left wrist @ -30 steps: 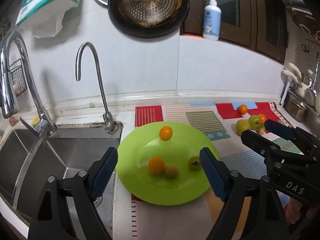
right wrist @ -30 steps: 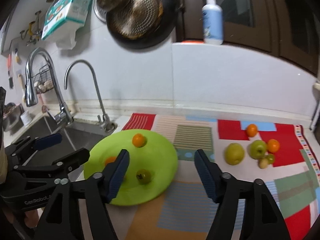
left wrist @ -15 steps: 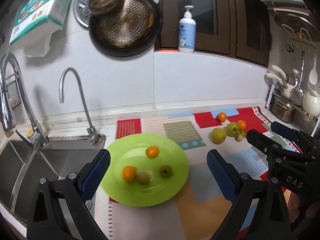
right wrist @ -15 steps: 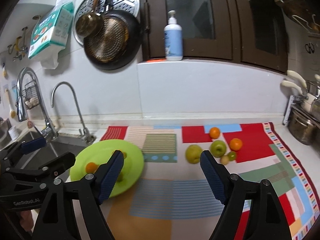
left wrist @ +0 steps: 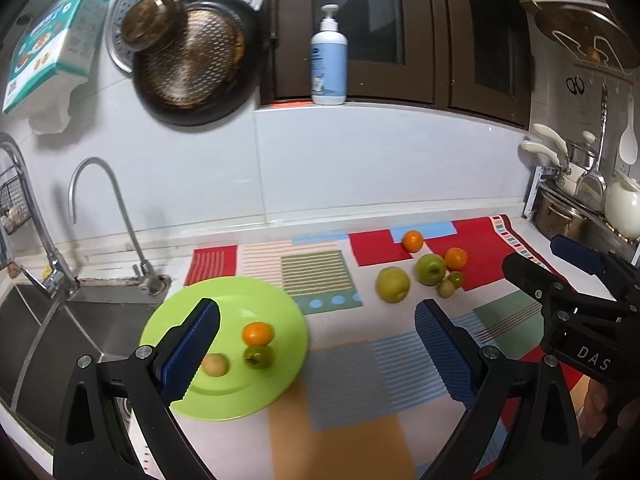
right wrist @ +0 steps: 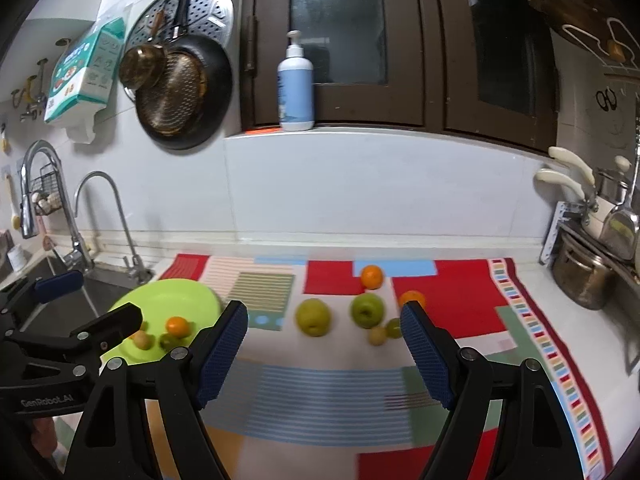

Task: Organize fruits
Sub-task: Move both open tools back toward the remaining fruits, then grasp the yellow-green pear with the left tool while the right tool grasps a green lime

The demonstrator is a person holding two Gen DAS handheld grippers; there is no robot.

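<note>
The surface wears a bright patchwork mat (right wrist: 340,384) of red, blue, green and orange blocks. The round lime-green plate (left wrist: 248,392) sits on its left end beside the steel sink (left wrist: 36,332); it now looks farther off than a second ago, since both grippers have pulled back. The left gripper (left wrist: 316,354) and right gripper (right wrist: 324,354) hang over the mat, fingers spread wide, holding nothing. Three small fruits show on the plate; six more sit together on the mat, well apart from it.

- A green plate (left wrist: 280,312) held an orange (left wrist: 258,332), a small green fruit (left wrist: 259,356) and a tan one (left wrist: 215,364).
- Six more fruits (right wrist: 366,310) lay clustered on the patterned mat (right wrist: 332,392).
</note>
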